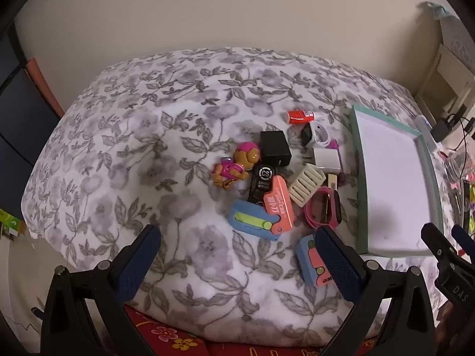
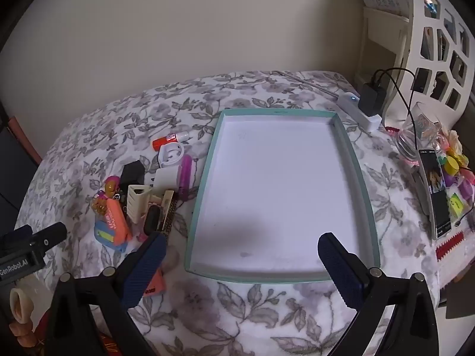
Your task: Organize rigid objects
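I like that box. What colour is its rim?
The box's rim is pale teal green, white inside. The right wrist view shows it best.

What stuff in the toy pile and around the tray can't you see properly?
- Blue and coral eraser: left wrist view, partly covered by a finger of the left hand-held gripper.
- Print on the coral case: left wrist view, too blurred to read.
- Pink toy pup: right wrist view, mostly hidden behind pile items.
- Phone screen: right wrist view, too small to make out.
- Tray: left wrist view, near corner hidden by the right hand-held gripper.
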Demonstrator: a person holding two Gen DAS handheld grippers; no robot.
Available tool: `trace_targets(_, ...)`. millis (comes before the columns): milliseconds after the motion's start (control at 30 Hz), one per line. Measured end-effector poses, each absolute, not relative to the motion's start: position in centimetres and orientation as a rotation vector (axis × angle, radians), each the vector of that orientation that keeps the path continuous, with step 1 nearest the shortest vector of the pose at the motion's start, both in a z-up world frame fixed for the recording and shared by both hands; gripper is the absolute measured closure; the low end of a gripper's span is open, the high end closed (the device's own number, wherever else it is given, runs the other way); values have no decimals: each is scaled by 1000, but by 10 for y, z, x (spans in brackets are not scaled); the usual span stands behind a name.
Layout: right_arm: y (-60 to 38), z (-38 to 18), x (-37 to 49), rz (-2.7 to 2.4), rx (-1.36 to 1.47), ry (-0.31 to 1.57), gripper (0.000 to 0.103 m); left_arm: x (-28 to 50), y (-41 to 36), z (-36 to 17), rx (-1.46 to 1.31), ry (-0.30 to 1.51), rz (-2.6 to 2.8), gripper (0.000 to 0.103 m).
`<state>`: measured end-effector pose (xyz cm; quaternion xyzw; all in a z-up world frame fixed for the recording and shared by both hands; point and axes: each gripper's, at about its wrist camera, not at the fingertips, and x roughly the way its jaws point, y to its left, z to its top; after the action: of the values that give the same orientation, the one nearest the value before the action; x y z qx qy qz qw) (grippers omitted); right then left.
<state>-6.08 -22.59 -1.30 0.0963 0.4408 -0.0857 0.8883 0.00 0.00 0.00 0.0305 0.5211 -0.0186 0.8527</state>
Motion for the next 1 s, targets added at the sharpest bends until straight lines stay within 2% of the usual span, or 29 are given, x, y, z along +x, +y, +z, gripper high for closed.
trace_targets(1000,-224,-20,-57,-192,162,947,0,0,-9,-5,124,1104,-55,0)
